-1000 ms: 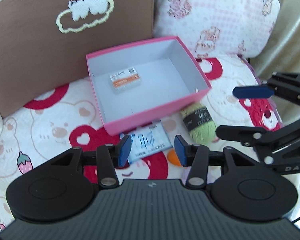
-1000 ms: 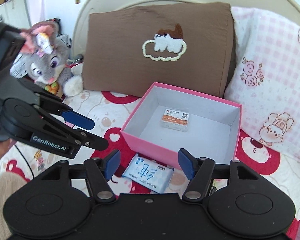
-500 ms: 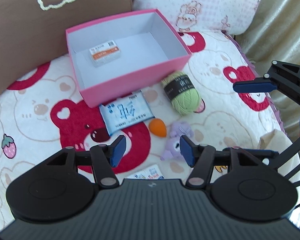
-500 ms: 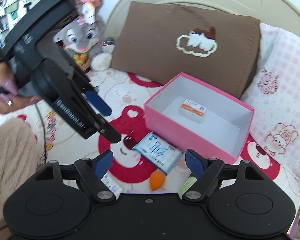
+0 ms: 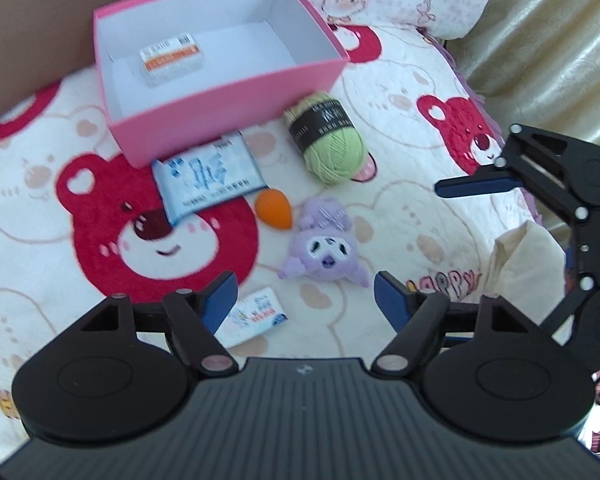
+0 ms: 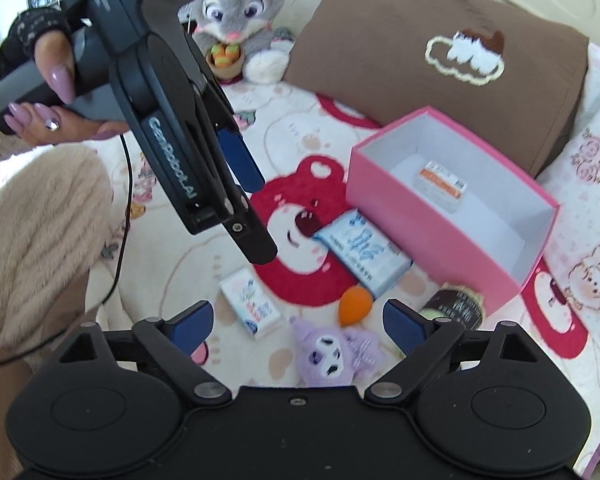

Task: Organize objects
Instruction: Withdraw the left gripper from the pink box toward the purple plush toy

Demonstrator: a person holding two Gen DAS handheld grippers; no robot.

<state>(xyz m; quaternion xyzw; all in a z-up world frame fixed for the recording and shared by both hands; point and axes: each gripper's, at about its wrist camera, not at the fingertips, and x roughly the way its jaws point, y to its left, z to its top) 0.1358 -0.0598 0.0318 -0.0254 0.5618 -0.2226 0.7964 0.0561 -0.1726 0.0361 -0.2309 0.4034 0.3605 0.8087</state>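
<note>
Beyond both grippers' blue fingertips, a small purple plush toy (image 5: pixel 323 246) lies on the bear-print quilt (image 5: pixel 400 128), untouched; left gripper (image 5: pixel 306 300) and right gripper (image 6: pixel 298 326) have just been opening, jaws wide, holding nothing.

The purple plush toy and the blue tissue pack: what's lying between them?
A small orange egg-shaped sponge lies between the purple plush toy and the blue tissue pack, on the bedspread. Both wrist views show it.
</note>
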